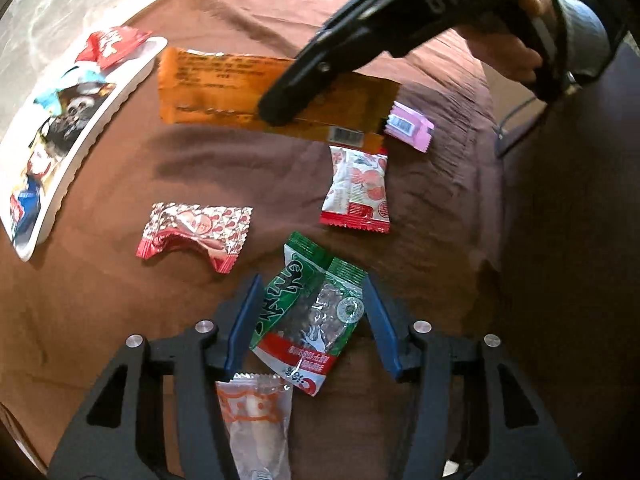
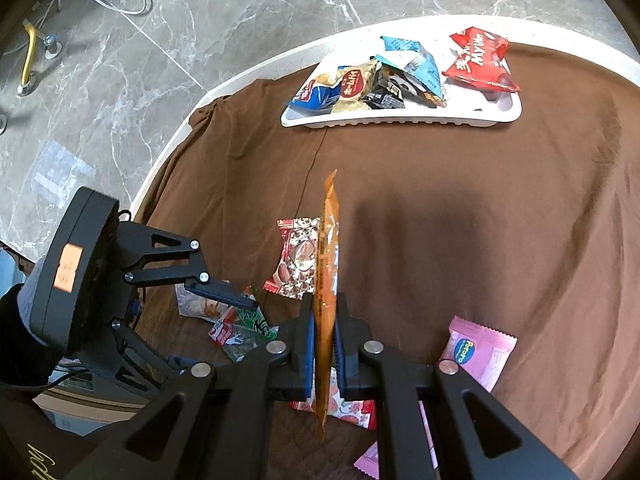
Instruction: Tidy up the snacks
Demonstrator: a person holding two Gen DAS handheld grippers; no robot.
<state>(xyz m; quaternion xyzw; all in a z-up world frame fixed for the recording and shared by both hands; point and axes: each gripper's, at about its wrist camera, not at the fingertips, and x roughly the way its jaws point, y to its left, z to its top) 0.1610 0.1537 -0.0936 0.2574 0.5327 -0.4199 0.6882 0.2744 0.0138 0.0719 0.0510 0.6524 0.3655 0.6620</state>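
In the left wrist view the left gripper (image 1: 310, 320) pointed steeply down at the brown cloth (image 1: 120, 168) covering the counter, its jaws standing partly apart with the green seed packet (image 1: 310, 312) lying between them; the blue pads (image 1: 242, 320) were not pressing on it. Just near of that packet lay a clear packet with orange print (image 1: 256, 420), and to the far left a red-and-silver candy wrapper (image 1: 196, 234) rested on the cloth. To the far right sat a red-and-white packet (image 1: 358, 190), and beyond it a pink wrapper (image 1: 412, 128). The right gripper (image 1: 276, 110) came in from the upper right, closed on the long orange packet (image 1: 208, 88), which hung above the cloth. A white tray (image 1: 100, 120) holding several snacks, a red bag (image 1: 114, 42) among them, sat at the far left. In the right wrist view the right gripper (image 2: 323, 344) had its jaws nearly together, clamped on the orange packet (image 2: 329, 240) (seen edge-on, standing upright between the blue pads (image 2: 309, 356)). The left gripper (image 2: 240, 300) was low at the left over the green packet (image 2: 244, 330). The white tray (image 2: 400, 122) lay at the far side, the red bag (image 2: 480, 60) at its right end, and a pink packet (image 2: 478, 352) lay near on the right.
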